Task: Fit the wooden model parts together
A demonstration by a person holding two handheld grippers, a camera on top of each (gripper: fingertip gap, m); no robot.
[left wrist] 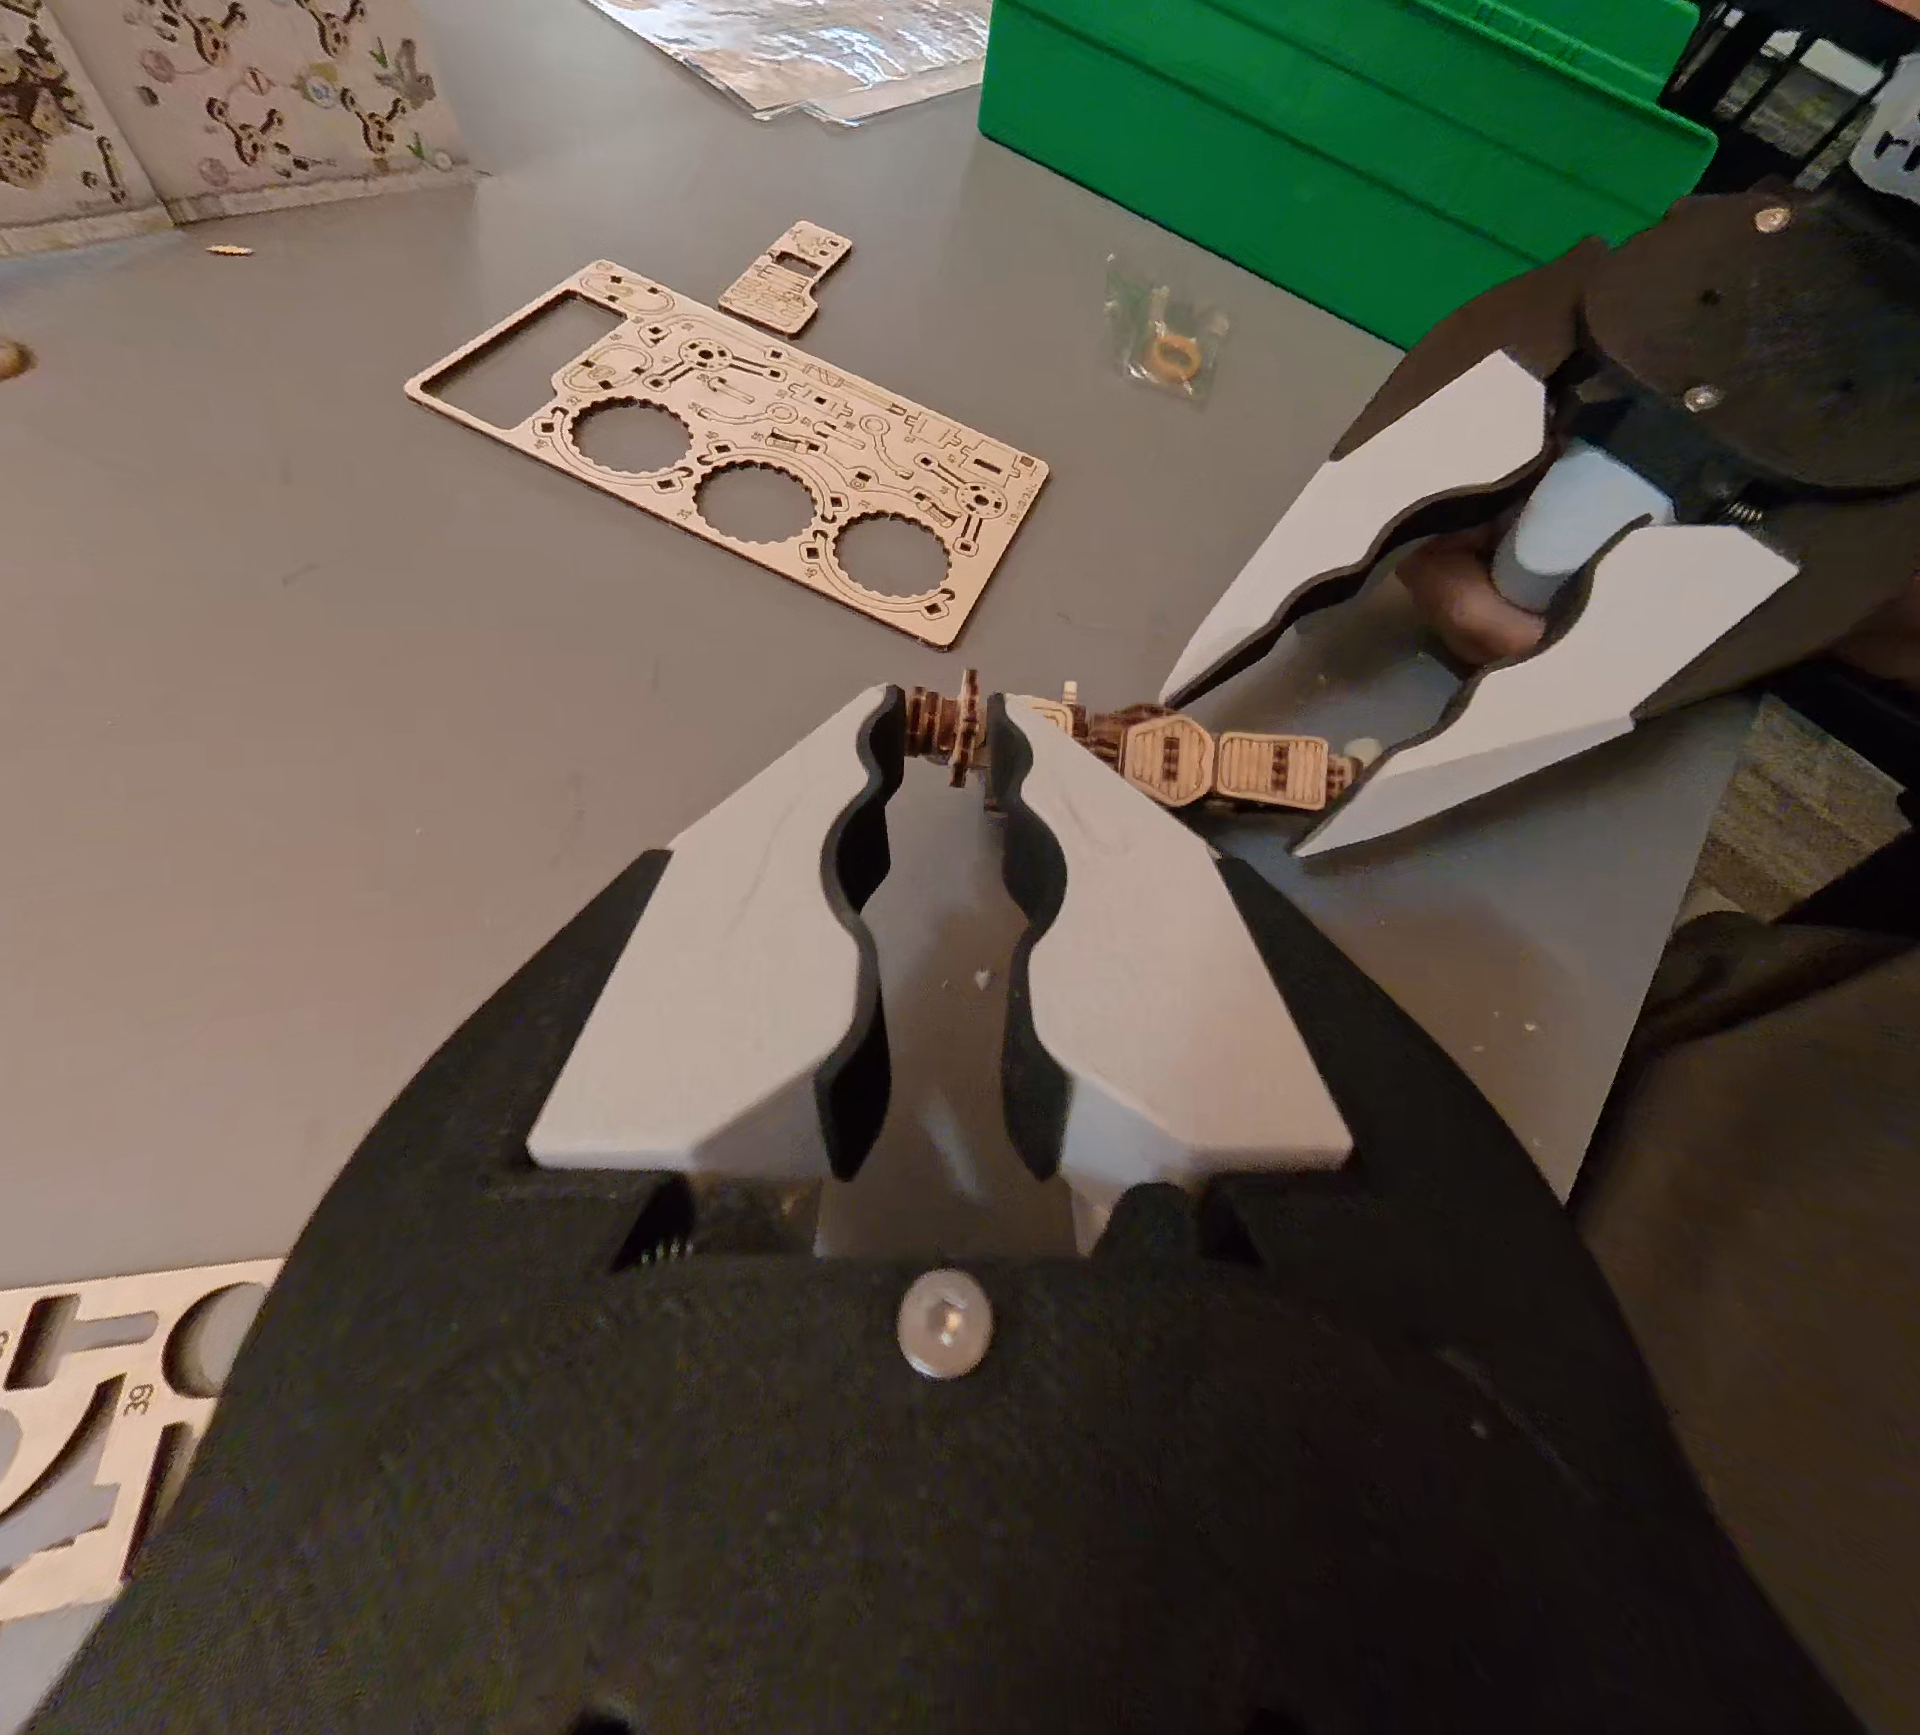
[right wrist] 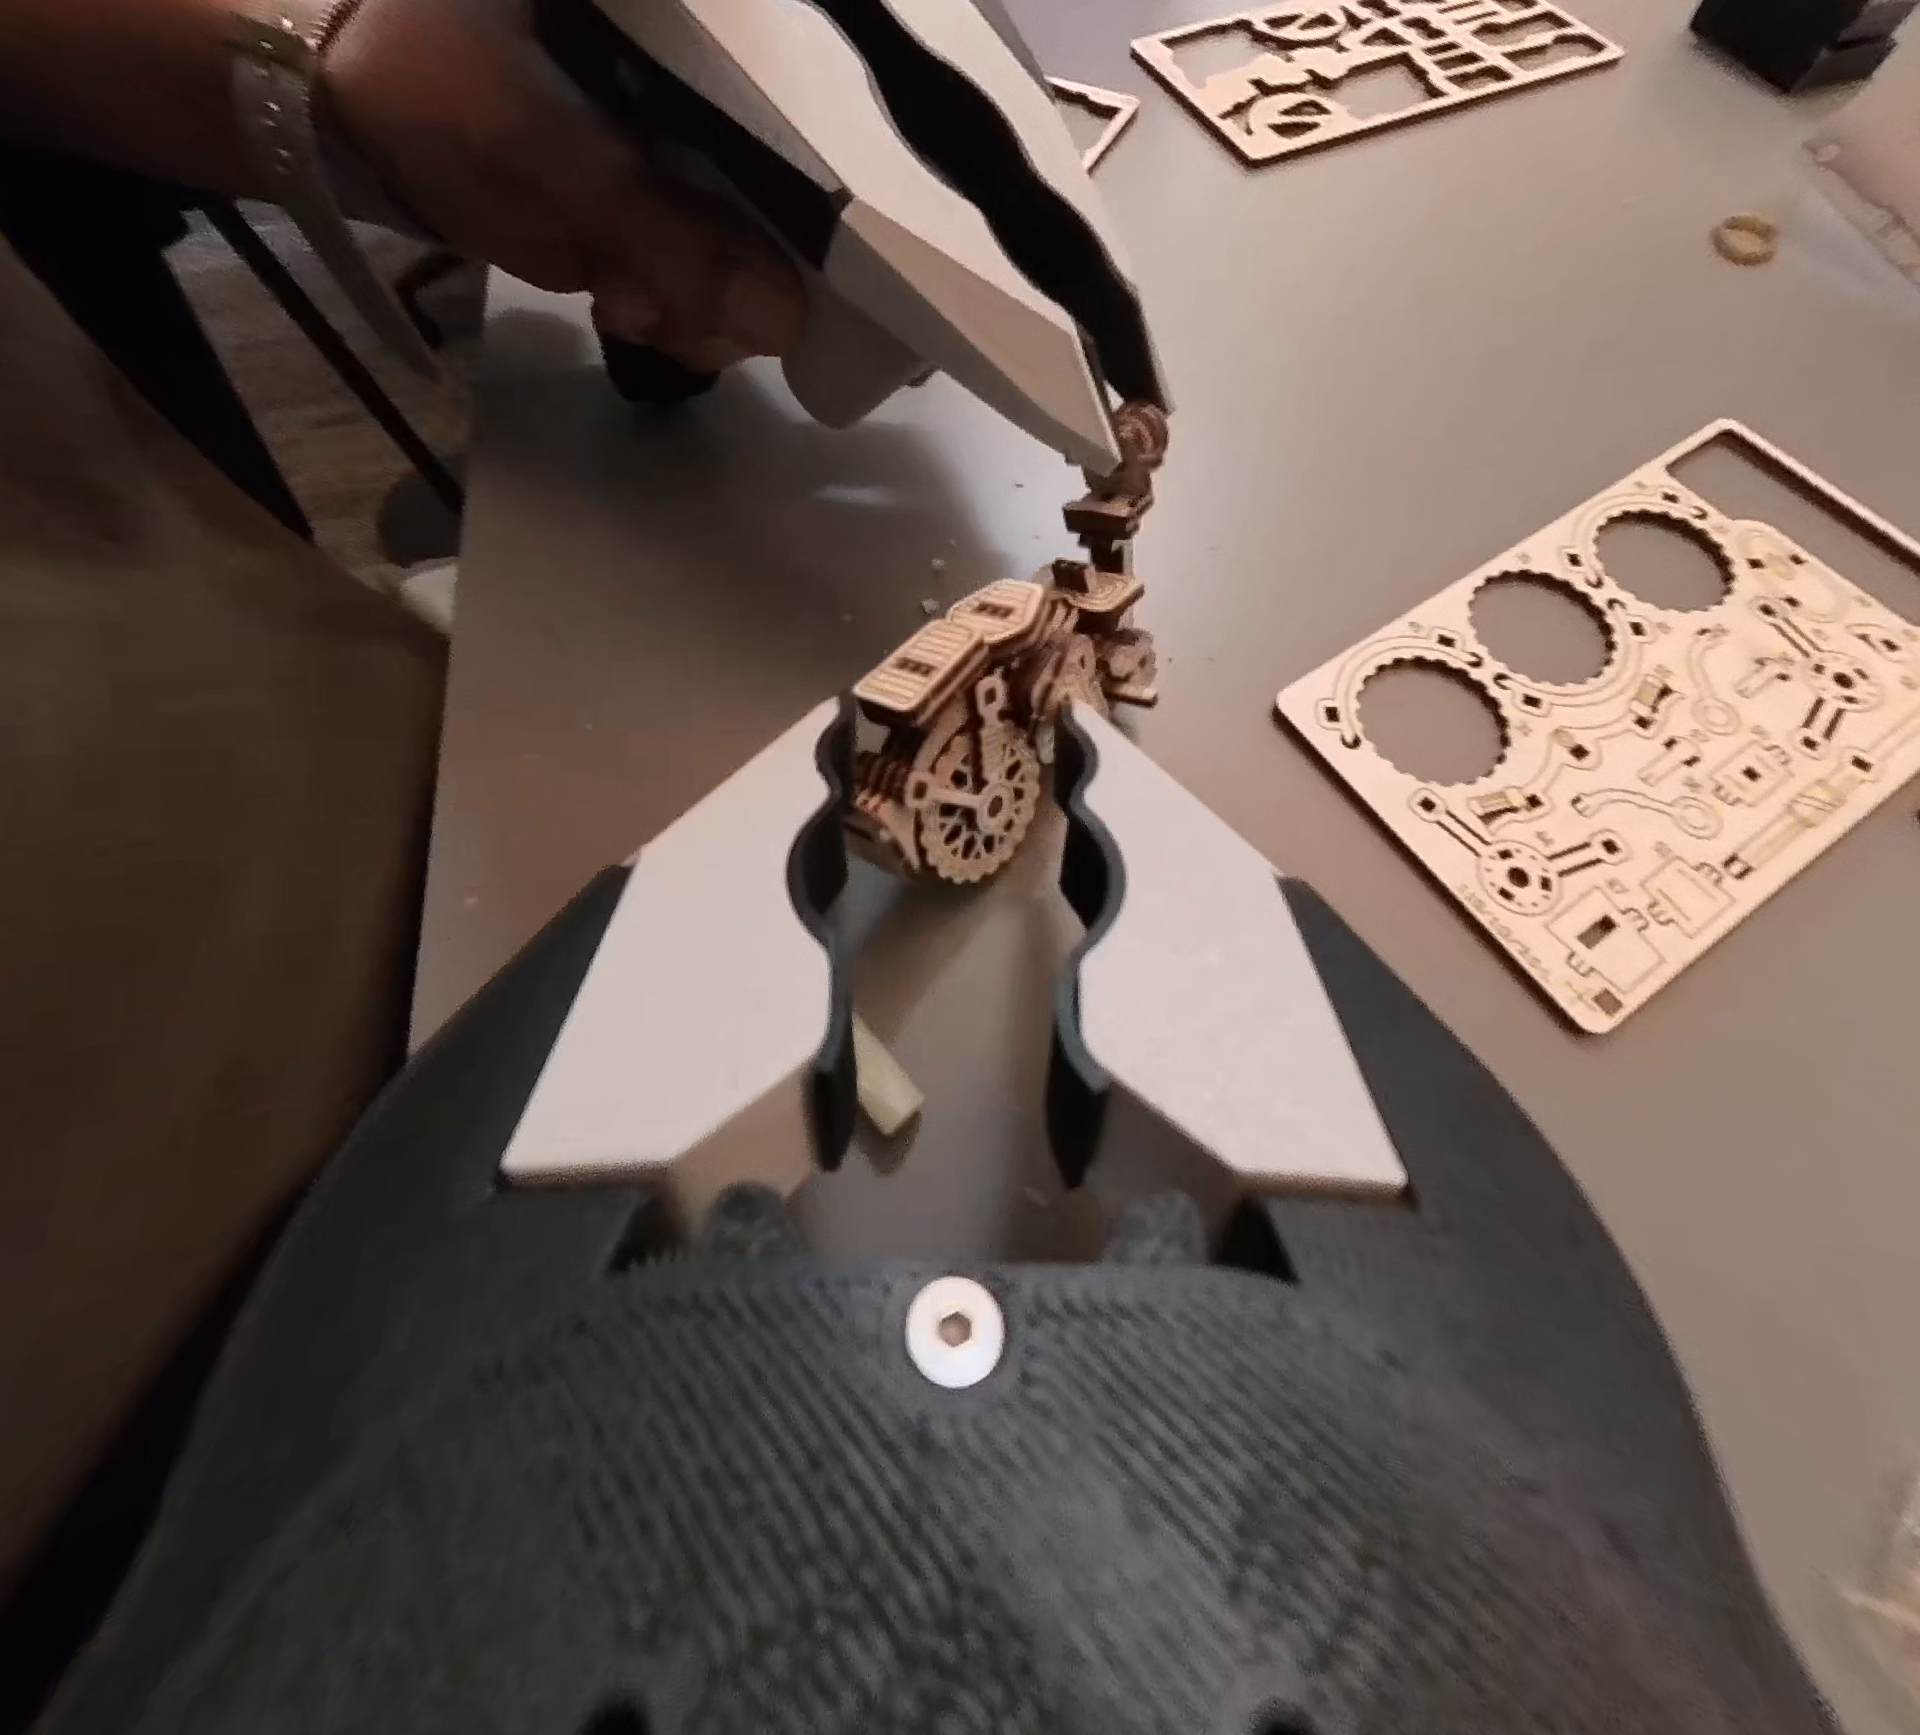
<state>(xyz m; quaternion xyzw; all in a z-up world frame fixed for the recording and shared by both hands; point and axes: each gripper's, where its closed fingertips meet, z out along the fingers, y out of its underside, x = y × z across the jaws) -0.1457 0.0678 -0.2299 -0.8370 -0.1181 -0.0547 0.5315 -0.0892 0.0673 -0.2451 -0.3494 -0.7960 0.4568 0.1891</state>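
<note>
A small wooden model (left wrist: 1174,750) with gears and slatted panels is held just above the grey table (left wrist: 312,750). My left gripper (left wrist: 943,709) is shut on the round stacked wheel part (left wrist: 940,731) at the model's front end. My right gripper (right wrist: 956,719) is shut on the model's body (right wrist: 966,750), one finger on each side. In the left wrist view the right gripper (left wrist: 1242,771) straddles the model's rear. In the right wrist view the left gripper (right wrist: 1127,428) comes in from the upper left, pinching the wheel part (right wrist: 1141,436).
A punched plywood sheet (left wrist: 727,459) lies beyond the model, also seen in the right wrist view (right wrist: 1621,719). A green bin (left wrist: 1299,54), a small bag (left wrist: 1164,335) and instruction sheets (left wrist: 208,23) stand farther back. Another sheet (right wrist: 1382,54) and a black box (right wrist: 1787,12) lie far right. Tip to tip, the grippers are about 6 cm apart.
</note>
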